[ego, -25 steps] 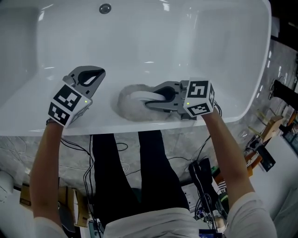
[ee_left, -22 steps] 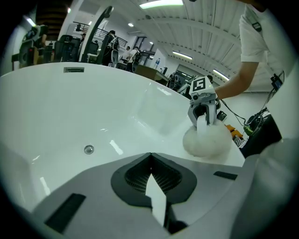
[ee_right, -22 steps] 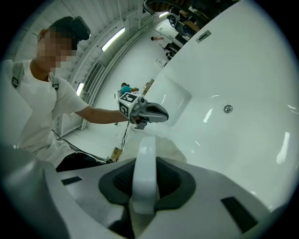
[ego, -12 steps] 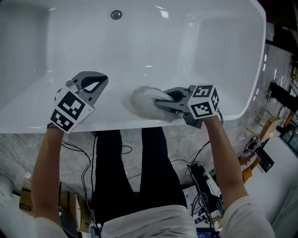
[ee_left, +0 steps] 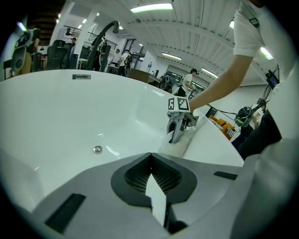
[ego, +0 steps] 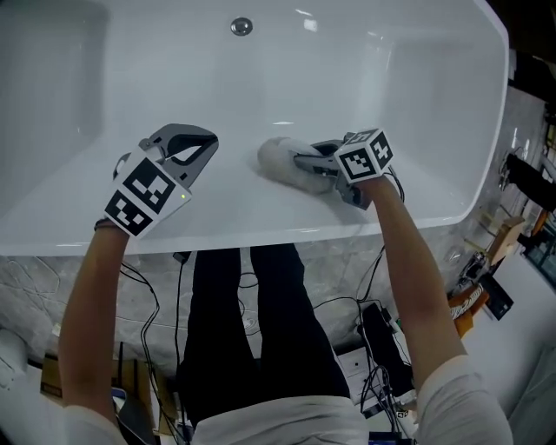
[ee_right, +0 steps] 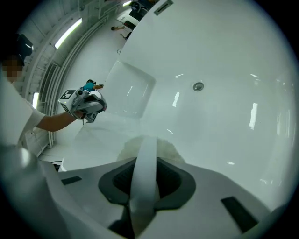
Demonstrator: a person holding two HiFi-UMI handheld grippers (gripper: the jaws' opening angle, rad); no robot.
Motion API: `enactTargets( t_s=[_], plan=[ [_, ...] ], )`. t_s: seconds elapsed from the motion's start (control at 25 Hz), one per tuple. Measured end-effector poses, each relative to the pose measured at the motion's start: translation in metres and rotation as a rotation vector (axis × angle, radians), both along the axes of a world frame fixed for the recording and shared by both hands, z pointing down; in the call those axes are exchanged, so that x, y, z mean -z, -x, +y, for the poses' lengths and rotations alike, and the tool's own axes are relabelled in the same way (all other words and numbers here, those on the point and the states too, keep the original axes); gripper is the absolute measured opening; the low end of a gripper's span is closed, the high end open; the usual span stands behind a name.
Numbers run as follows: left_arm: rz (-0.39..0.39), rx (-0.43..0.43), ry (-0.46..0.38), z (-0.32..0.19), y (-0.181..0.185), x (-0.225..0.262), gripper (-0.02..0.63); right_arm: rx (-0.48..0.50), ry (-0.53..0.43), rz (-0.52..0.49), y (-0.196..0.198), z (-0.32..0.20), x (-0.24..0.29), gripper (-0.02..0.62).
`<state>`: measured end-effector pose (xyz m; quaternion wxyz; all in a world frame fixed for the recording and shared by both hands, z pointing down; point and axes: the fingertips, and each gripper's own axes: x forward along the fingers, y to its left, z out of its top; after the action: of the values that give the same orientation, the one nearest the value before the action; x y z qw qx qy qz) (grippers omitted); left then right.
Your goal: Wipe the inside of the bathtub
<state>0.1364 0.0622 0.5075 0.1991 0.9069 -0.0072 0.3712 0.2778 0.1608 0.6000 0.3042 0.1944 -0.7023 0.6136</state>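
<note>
Head view: right gripper (ego: 304, 162) clamped on the fluffy grey pad (ego: 276, 156), pad against the bathtub's (ego: 365, 61) near inner wall; left gripper (ego: 198, 144), jaws together, empty, nearby.

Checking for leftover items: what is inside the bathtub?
Inside the bathtub: a fluffy white pad on the near wall, clamped in the right gripper, and the drain. The wall beneath the pad is covered.

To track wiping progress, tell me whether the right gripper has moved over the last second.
Yes. The right gripper, with its pad, has slid away from the near rim, toward the drain.
</note>
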Motion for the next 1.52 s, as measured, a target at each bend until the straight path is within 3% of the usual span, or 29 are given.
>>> enactTargets(
  t_s=[0.28,0.6,0.8,1.16,1.52],
  plan=[
    [-0.034,0.034,0.025,-0.027,0.009,-0.066,0.006,0.04,0.02,0.061,0.005,-0.028,-0.117,0.089],
    [-0.059,0.094,0.045,-0.042,0.017,-0.07,0.006,0.104,-0.031,0.098,0.008,-0.04,-0.169,0.089],
    [-0.079,0.096,0.054,-0.053,0.021,-0.104,0.006,0.215,-0.117,0.064,0.035,-0.055,-0.214,0.089],
    [-0.082,0.07,0.068,-0.053,0.022,-0.118,0.006,0.232,-0.191,-0.06,0.058,-0.064,-0.225,0.089],
    [-0.141,0.052,0.103,-0.044,0.022,-0.136,0.006,0.236,-0.197,-0.17,0.087,-0.067,-0.191,0.089]
  ],
)
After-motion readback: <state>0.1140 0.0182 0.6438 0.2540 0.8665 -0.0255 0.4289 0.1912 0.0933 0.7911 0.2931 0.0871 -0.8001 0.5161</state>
